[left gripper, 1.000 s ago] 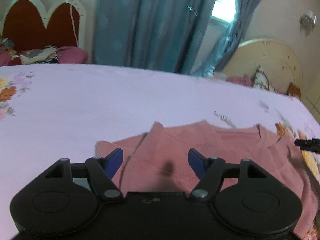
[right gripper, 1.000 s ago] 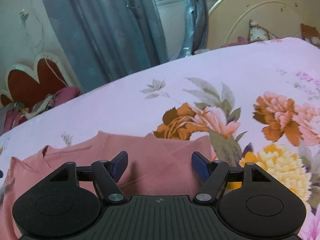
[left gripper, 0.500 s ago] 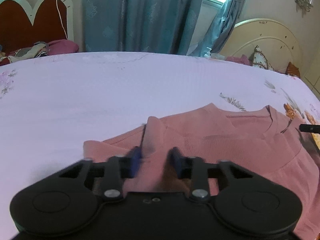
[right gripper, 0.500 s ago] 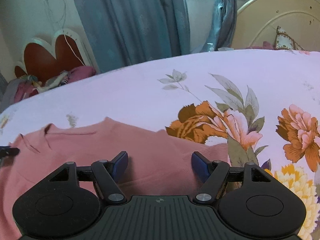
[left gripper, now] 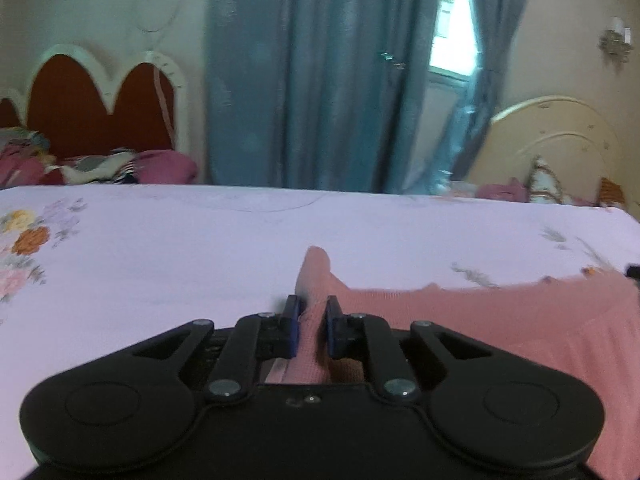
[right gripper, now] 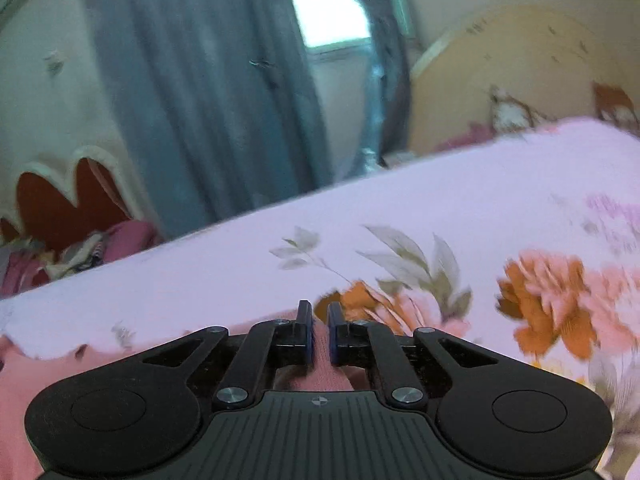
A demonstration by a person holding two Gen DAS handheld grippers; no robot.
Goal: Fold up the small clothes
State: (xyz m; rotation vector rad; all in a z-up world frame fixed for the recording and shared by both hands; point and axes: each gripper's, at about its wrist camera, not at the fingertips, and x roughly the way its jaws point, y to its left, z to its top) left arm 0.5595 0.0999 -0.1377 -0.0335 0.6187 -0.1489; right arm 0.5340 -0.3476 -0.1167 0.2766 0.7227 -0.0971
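Observation:
A pink knit top (left gripper: 500, 320) lies on the lilac flowered bedsheet (left gripper: 200, 248). My left gripper (left gripper: 312, 312) is shut on a bunched fold of the top's left edge, and a tongue of pink cloth sticks up between the fingers. My right gripper (right gripper: 318, 328) is shut on the top's right edge; pink cloth (right gripper: 320, 376) shows between the jaws and at the lower left of the right wrist view. The stretch of the top between the two grippers is lifted and pulled taut.
Teal curtains (left gripper: 320, 80) and a window stand behind the bed. A red scalloped headboard (left gripper: 92, 108) with piled clothes is at the back left. A cream headboard (left gripper: 560, 148) with cushions is at the back right. The tip of the other gripper (left gripper: 634, 270) shows at the right edge.
Both grippers have closed on the pink top's edges; the right was open half a second ago. Both have risen and tilted up, lifting the cloth off the sheet.

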